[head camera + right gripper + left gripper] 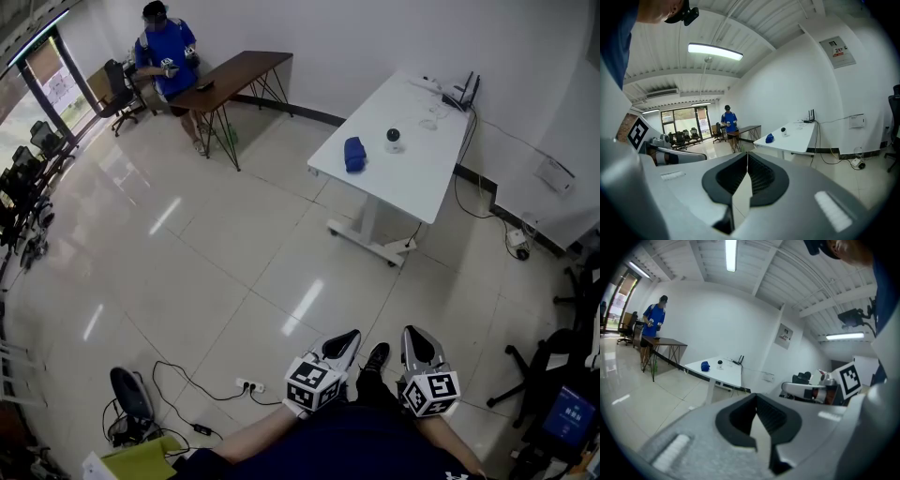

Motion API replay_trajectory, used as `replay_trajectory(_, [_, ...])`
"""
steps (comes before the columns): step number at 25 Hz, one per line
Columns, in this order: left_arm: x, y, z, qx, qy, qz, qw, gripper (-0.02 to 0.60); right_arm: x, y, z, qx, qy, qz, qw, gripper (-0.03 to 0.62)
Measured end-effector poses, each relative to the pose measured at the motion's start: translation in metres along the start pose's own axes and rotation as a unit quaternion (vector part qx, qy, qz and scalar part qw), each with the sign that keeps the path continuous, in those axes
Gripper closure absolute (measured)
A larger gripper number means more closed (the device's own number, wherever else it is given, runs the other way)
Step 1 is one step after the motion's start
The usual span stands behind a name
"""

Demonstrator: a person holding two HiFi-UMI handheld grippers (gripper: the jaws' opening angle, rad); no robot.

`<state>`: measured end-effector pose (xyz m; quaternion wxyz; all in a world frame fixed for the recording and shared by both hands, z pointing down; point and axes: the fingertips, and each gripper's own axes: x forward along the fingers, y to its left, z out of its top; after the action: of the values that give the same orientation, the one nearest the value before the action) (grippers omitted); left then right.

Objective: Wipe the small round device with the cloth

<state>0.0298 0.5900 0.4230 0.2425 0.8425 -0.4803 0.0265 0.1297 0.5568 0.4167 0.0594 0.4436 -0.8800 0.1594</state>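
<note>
left hand-held gripper [345,343] + right hand-held gripper [418,339] both closed, empty | cloth [354,154], small round device [393,138] far off on bench [417,187] | risk: I arrive closed, knock it over

An office: a white desk [412,178] with a router [464,94], a brown desk [239,75], rolling chairs [117,89], glossy floor tiles [187,253], tube lights [715,51] overhead.
</note>
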Motion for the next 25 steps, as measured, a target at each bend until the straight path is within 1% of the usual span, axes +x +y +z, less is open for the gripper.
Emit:
replay_trajectory(6, [0.026,0.021,0.019,-0.006,0.004,0.024,0.9997,0.578,0.035,-0.017,0.006,0.009,0.009,0.017,1.0,0.582])
replay_trajectory(9, [0.044,0.029,0.03,0.001,-0.001,0.029,0.9996,0.578,0.052,-0.029,0.012,0.009,0.008,0.024,1.0,0.582])
replay_trajectory(14, [0.084,0.038,0.048,-0.003,0.002,0.038,0.9993,0.578,0.082,-0.061,0.026,0.012,0.011,0.036,0.999,0.582])
replay_trajectory(18, [0.113,0.042,0.061,0.008,-0.006,0.042,0.9991,0.578,0.104,-0.086,0.04,0.012,0.009,0.046,0.999,0.582])
replay_trajectory(22, [0.136,0.047,0.078,0.008,-0.009,0.06,0.9981,0.578,0.12,-0.103,0.056,0.011,0.003,0.062,0.998,0.582])
replay_trajectory(25, [0.157,0.044,0.085,0.018,-0.015,0.056,0.9982,0.578,0.13,-0.121,0.067,0.009,-0.004,0.067,0.998,0.582])
